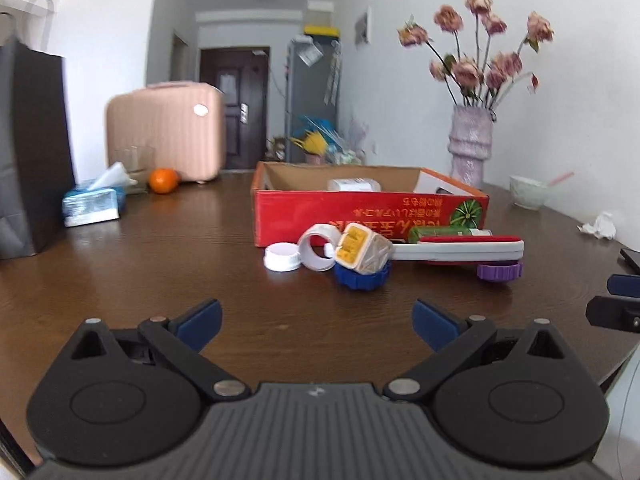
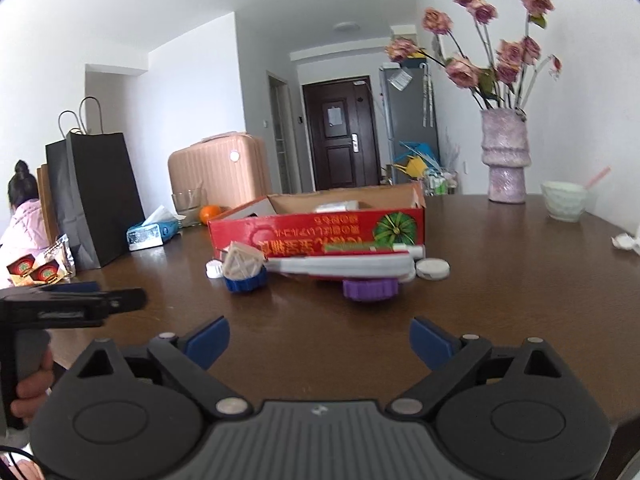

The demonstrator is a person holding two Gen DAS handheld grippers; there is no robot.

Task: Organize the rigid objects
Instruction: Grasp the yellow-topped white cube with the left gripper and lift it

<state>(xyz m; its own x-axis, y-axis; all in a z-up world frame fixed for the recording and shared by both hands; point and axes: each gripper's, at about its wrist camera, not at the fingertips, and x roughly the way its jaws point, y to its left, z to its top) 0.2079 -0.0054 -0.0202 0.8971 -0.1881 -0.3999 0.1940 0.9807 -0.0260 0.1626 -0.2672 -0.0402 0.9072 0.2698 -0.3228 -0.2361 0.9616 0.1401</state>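
1. On the far left, a tall black paper bag (image 1: 32, 148) is standing on the dark brown wooden table (image 1: 180, 272), with a blue tissue pack (image 1: 92, 204) and a round orange fruit (image 1: 163, 180) lying just beyond it.
2. The left gripper (image 1: 316, 322) is hovering over bare tabletop, its blue-padded fingers (image 1: 200, 322) spread wide and grasping nothing.
3. Ahead, a white screw cap (image 1: 281, 257), a white plastic ring (image 1: 318, 247) and a beige cube with a yellow label (image 1: 362, 250) are clustering together; the cube is resting on a blue ribbed cap (image 1: 362, 276).
4. Behind them, an open red cardboard box (image 1: 360, 210) is sitting with a white item inside.
5. A long white-and-red flat tool (image 1: 460, 248) is lying across a purple ribbed cap (image 1: 500, 271).
6. The right gripper (image 2: 319, 344) is also hanging released, empty.
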